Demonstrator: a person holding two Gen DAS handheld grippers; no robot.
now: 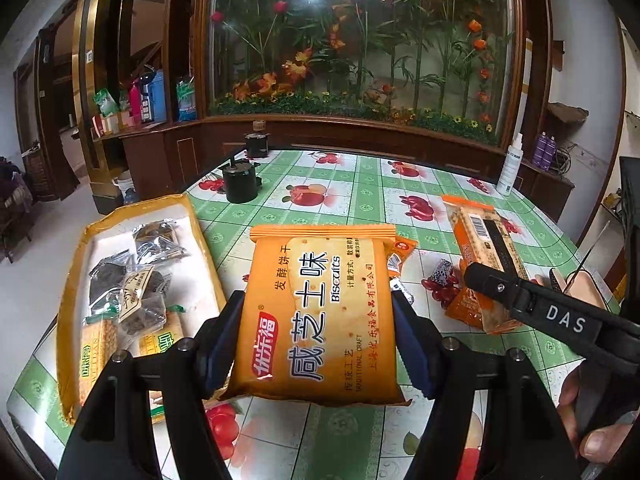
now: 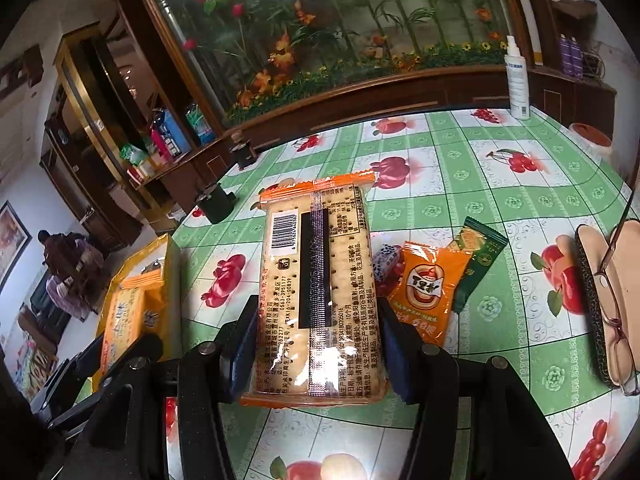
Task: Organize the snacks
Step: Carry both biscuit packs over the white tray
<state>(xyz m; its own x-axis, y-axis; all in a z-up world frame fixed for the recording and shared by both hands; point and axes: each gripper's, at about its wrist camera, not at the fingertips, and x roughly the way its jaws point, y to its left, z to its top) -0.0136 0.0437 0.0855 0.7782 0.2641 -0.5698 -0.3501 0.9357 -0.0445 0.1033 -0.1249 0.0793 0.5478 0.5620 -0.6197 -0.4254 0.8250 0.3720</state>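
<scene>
Where print reads "Biscuits", orange cracker pack point(image 1: 320, 316), barcoded pack point(image 2: 316, 292), digits perhaps blurred.

Two orange biscuit packs point(image 1: 320, 316) point(image 2: 318, 292) above the table, yellow tray point(image 1: 76, 320) of snacks left.

This is a lived-in home, likely a dining or sitting room. A surface point(image 2: 500, 184) under a green fruit-print cloth stands before a dark wooden cabinet point(image 1: 360, 136) with a glass-fronted display of artificial flowers point(image 1: 360, 40); reading glasses point(image 2: 612, 304) lie nearby.
</scene>
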